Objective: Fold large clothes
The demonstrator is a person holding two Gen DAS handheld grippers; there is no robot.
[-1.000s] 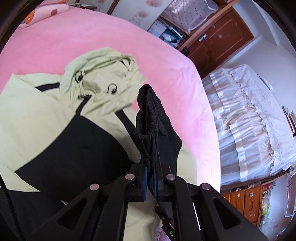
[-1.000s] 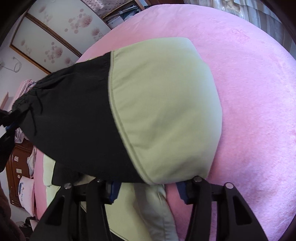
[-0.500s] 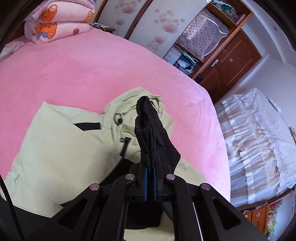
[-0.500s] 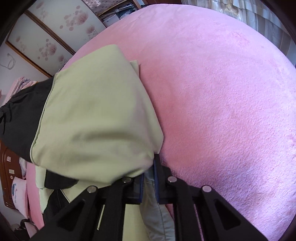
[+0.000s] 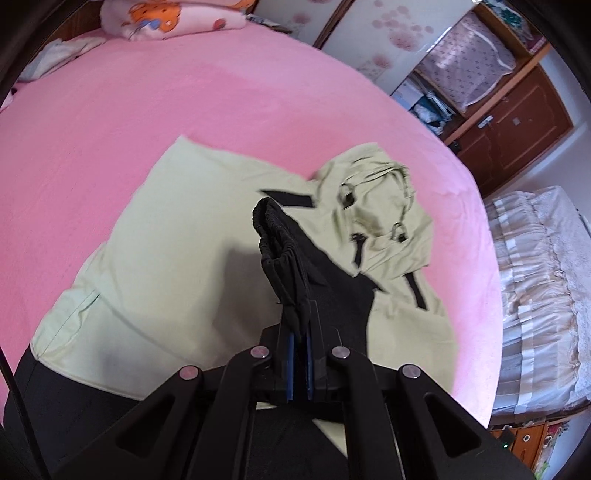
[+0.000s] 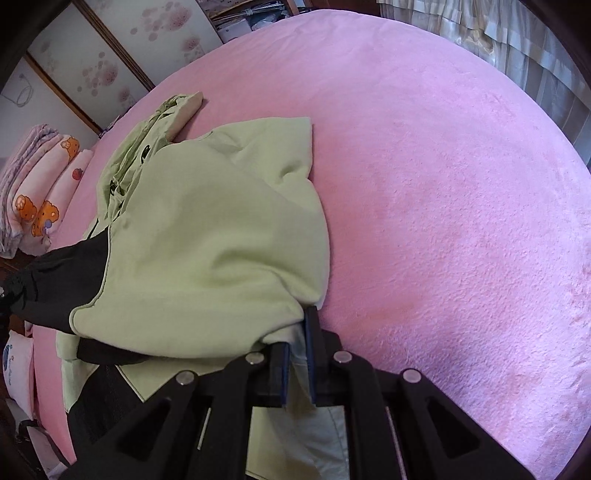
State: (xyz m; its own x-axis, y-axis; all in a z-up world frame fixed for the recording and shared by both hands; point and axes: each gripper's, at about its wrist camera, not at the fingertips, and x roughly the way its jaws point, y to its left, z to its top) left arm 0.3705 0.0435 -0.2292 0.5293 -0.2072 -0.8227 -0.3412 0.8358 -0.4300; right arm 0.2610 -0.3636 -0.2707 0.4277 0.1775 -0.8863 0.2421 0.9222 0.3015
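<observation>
Nearest in the left wrist view, left gripper [image 5: 300, 354] clamped tight on the gathered black cuff [image 5: 275, 240] of the jacket's sleeve, lifted above the pale green and black jacket [image 5: 177, 266] spread on the pink bed [image 5: 184, 103], hood [image 5: 373, 206] toward the far right edge. In the right wrist view, right gripper [image 6: 298, 363] nearly closed after its jaws have just been closing, pinching a fold of the pale green fabric [image 6: 207, 251] near the bed's middle, bare pink cover to the right. Farther off, folded blankets [image 5: 170, 18] at the bed's far edge, then a wardrobe [image 5: 517, 122] behind.
</observation>
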